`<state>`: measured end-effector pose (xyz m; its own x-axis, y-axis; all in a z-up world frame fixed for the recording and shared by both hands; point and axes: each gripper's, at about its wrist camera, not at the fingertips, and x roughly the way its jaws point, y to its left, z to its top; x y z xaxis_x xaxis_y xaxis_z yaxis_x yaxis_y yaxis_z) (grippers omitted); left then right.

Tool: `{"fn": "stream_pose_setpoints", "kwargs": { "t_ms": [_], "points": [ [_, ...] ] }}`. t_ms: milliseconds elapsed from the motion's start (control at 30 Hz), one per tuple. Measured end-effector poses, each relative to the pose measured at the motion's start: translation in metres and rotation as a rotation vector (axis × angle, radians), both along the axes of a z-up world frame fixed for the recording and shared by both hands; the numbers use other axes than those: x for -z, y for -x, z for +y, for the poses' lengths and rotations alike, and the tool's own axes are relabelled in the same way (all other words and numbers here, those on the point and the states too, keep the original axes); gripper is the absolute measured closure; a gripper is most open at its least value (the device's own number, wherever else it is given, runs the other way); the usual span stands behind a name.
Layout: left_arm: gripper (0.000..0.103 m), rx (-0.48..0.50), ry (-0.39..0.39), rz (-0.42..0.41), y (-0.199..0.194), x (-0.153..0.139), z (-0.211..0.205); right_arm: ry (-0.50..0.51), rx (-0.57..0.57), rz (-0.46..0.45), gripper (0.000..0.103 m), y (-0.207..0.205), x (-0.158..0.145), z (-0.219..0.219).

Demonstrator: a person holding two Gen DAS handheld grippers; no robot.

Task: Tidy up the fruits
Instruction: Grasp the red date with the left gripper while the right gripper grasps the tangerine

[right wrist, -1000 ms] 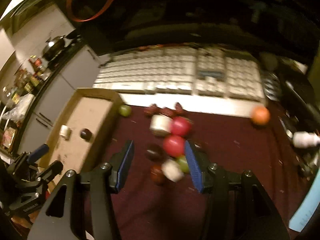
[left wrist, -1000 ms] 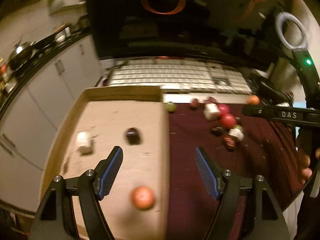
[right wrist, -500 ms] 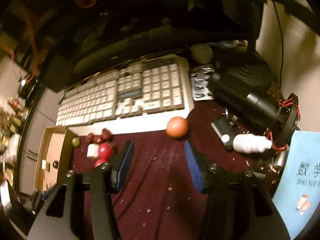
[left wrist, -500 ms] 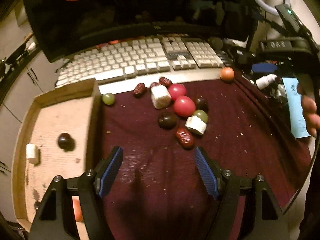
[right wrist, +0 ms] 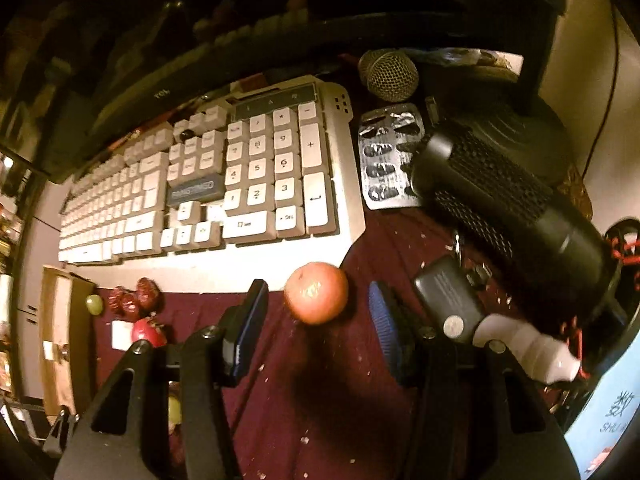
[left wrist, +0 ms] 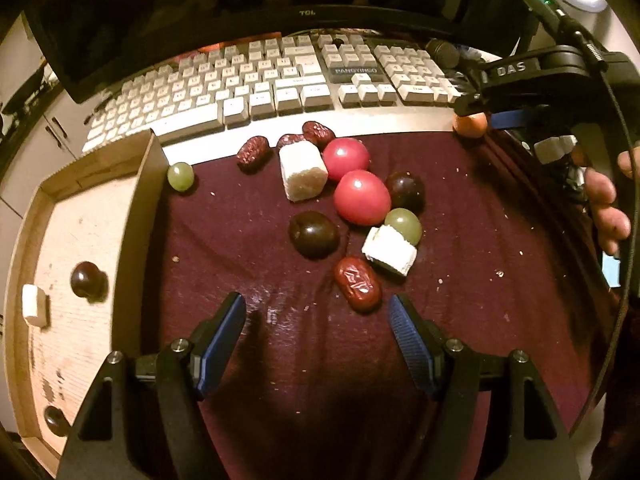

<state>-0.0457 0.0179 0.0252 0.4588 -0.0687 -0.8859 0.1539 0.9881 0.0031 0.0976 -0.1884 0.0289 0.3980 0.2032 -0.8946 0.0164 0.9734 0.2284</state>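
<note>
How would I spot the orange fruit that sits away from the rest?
Find the big white keyboard and go to its number-pad end. Just past that front corner, on the dark red cloth, sits the orange fruit, between the open fingers of the right hand-held gripper. It is the only orange thing there, alone, apart from the pile.

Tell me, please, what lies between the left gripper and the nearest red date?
Nothing: in the left wrist view only bare maroon cloth separates the left gripper from the red date.
</note>
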Motion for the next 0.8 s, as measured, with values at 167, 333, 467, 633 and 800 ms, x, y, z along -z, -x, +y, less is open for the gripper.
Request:
{"fn": "stream_pose_setpoints", "kwargs": {
  "t_ms": [167,333,467,633,800],
  "points": [
    [0.029,-0.025,-0.003,0.01,-0.005,0.006,-0.005,0.045,-0.004,0.002,0.05,-0.009,0.01,0.005],
    [0.03,-0.047,-0.001,0.002,-0.011,0.01,-0.003,0.07,-0.019,-0.013,0.055,-0.013,0.016,0.009],
    [0.045,-0.026,0.004,-0.022,-0.009,0.008,-0.007,0.106,-0.037,-0.029,0.057,-0.012,0.017,0.015],
    [0.061,0.011,0.011,-0.049,-0.005,0.007,-0.012,0.149,-0.052,-0.052,0.064,-0.008,0.02,0.027],
    [0.078,0.036,0.017,-0.075,-0.003,0.007,-0.013,0.169,-0.057,-0.069,0.066,-0.005,0.022,0.037]
  ]
}}
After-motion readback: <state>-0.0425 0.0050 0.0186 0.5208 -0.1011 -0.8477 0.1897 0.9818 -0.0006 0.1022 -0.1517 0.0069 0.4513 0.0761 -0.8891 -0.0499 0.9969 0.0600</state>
